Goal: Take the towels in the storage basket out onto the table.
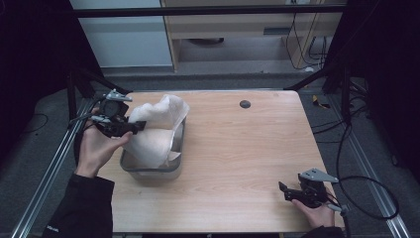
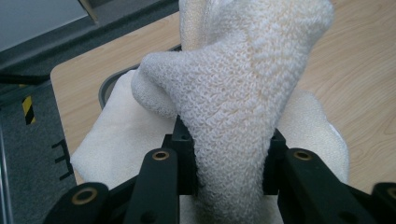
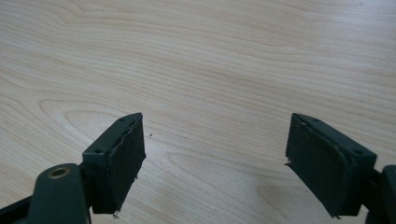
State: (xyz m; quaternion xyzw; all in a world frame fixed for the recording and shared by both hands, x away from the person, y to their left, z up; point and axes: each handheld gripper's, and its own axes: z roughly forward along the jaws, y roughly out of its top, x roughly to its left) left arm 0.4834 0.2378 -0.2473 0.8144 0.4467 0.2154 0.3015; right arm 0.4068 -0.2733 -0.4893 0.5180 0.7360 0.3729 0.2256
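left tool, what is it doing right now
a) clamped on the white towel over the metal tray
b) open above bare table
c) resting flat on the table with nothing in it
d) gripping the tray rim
a: in the left gripper view the left tool has its jaws closed on a bunched fold of the white towel, and the high view shows the towel lifted over the metal tray.

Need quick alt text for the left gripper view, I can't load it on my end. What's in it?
The left gripper is shut on a bunched fold of a cream towel, which rises from between its two black jaws. More of the towel lies below in a grey metal bin on the wooden table, with grey floor beyond the table edge.
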